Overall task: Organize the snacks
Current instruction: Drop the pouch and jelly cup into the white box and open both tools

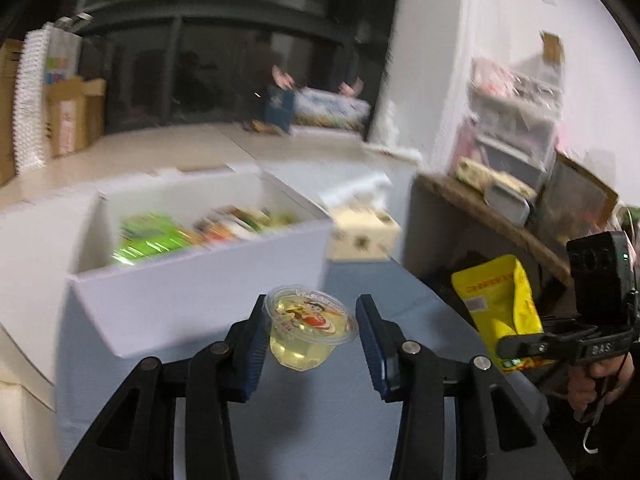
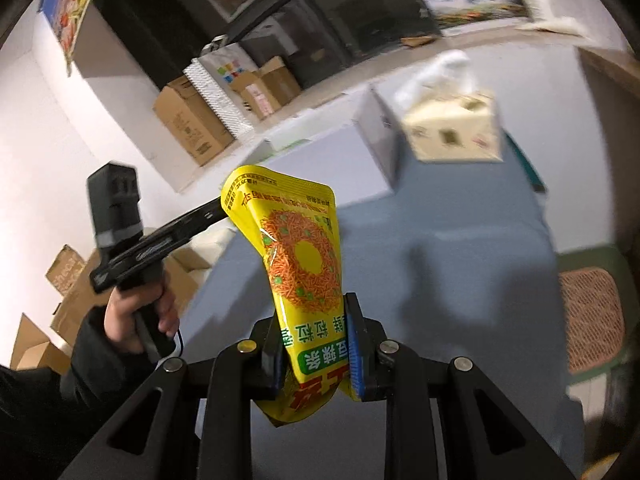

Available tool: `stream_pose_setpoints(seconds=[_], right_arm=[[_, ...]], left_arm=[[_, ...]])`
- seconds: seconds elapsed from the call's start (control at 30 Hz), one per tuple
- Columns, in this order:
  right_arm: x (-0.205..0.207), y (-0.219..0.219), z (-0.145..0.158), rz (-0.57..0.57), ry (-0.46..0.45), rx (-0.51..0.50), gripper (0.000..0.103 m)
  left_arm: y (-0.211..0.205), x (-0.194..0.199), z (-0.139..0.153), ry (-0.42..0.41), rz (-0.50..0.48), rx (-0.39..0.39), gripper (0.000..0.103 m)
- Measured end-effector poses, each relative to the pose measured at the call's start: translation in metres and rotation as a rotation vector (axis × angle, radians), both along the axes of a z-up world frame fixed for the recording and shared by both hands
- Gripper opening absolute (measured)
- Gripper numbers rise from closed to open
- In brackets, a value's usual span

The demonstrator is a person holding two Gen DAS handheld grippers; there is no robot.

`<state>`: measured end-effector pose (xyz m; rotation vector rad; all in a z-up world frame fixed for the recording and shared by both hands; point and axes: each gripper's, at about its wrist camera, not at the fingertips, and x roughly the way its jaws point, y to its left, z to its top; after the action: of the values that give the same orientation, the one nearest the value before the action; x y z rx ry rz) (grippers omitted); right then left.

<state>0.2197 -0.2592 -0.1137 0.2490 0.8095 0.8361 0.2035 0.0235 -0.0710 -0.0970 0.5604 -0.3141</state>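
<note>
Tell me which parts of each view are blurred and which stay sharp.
Left wrist view: white box and its snacks smear with motion blur; jelly cup and the fingers stay sharp. Right wrist view: yellow snack bag is crisp; tissue box is blurred.

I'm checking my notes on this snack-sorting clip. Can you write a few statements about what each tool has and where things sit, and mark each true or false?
1. The left tool has a jelly cup between its fingers. True.
2. The right tool is empty. False: it is clamped on a yellow snack bag.
3. The white bin already has packets in it. True.
4. The jelly cup's lid is peeled off. False: a printed film lid still covers it.
5. The tissue box stands on the floor. False: it sits on the blue table, beside the bin.
</note>
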Motion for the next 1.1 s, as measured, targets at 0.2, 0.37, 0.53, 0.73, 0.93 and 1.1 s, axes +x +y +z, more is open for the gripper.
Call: stream_pose_setpoints(seconds=[0.2,0.37,0.53,0.73,0.93,1.1], right_arm=[[0.065,0.071,0.042,0.028,-0.037,0.029,0.026],[0.130,0.119,0.070,-0.021,-0.051,0.023,0.026],[0.192,0.156,0.074,-0.108,-0.060,-0.084,0.026],[0.237,0.161,0.057,-0.243,-0.008,-0.137,0.098],[0.228,0.157,0.054,-0.224,-0.050,-0.148,0.103],[0.200,0.163,0.062,-0.227,-0.126,-0.193,0.103]], left_arm=[[0.057,0.042,0.030,-0.039,0.101,-0.025,0.047],[0.086,0.094,0.042,-0.042,0.146,-0.042,0.047],[0.084,0.145,0.042,-0.020,0.152,0.011,0.048],[0.105,0.170,0.023,0.040,0.171,-0.109,0.103],[0.105,0.145,0.020,0.020,0.194,-0.074,0.103],[0.100,0.107,0.037,-0.041,0.276,-0.037,0.103]])
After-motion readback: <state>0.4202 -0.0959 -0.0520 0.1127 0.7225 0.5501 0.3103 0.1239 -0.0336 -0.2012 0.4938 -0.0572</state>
